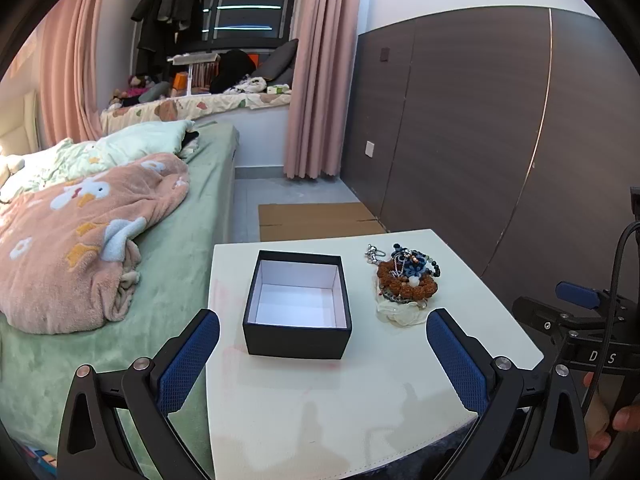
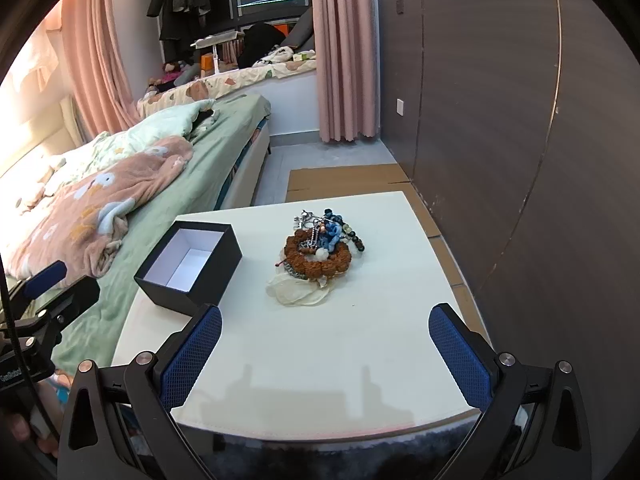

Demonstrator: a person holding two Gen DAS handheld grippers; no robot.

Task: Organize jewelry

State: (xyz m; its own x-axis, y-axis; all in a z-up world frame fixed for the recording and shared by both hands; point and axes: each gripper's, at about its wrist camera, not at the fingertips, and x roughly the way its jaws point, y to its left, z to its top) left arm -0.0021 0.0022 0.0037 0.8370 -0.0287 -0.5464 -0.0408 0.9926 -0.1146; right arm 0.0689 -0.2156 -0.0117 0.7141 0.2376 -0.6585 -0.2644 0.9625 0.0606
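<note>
Jewelry (image 2: pixel 318 250) heaped in one tangle right of box (image 2: pixel 188 262), just apart. Left gripper (image 1: pixel 323 354) and right gripper (image 2: pixel 325 354) both wide open, empty. Risk: pinching one strand drags whole clump (chains look knotted), spilling pieces off table (image 2: pixel 320 360).

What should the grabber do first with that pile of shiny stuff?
Probably move the right gripper forward and down to the jewelry pile. Both grippers are open and hold nothing, the pile lies straight ahead of the right one, and the box beside it is open and empty. The left gripper faces the box, so it could steady it.
</note>
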